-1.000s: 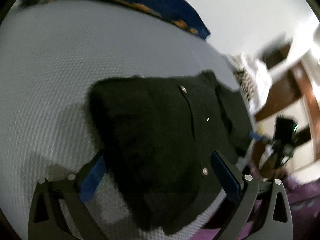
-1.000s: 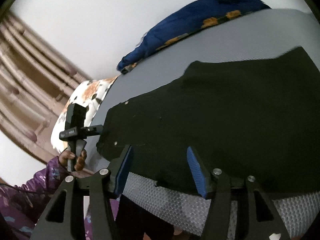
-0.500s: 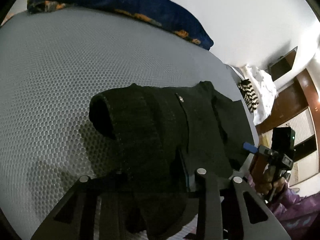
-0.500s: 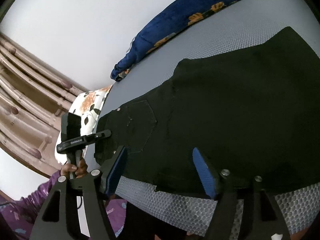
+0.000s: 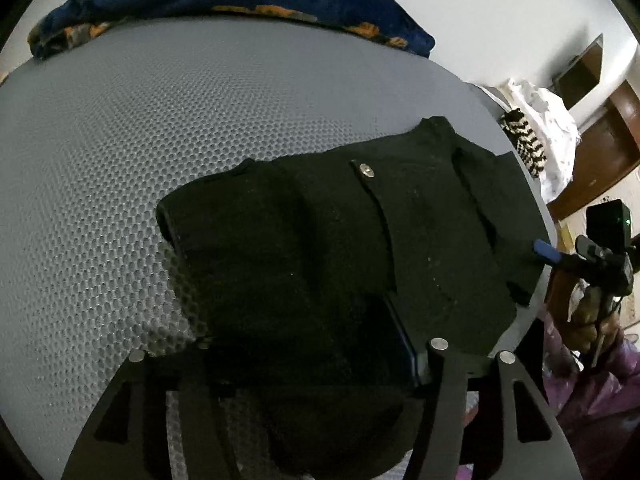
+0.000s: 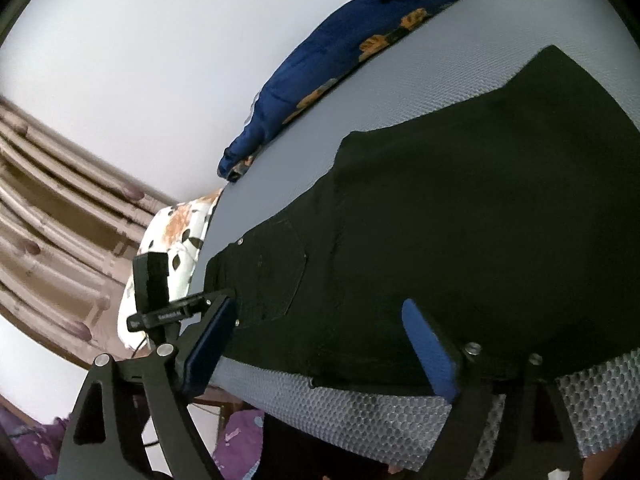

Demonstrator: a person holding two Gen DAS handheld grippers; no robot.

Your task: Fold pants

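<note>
Grey honeycomb-textured mattress (image 5: 160,160) carries black pants (image 5: 420,240) lying flat near its edge, during a folding session.

Left gripper (image 5: 296,360) has a thick fold of the pants' fabric between its fingers, jaws having just eased wider; whether the pads press cannot be told. Right gripper (image 6: 320,340) hovers at the mattress edge, jaws just spread wide and clamping nothing, over the pocket end. Beyond, a blue flowered blanket (image 6: 320,92) lies against the white wall (image 6: 140,60).
</note>
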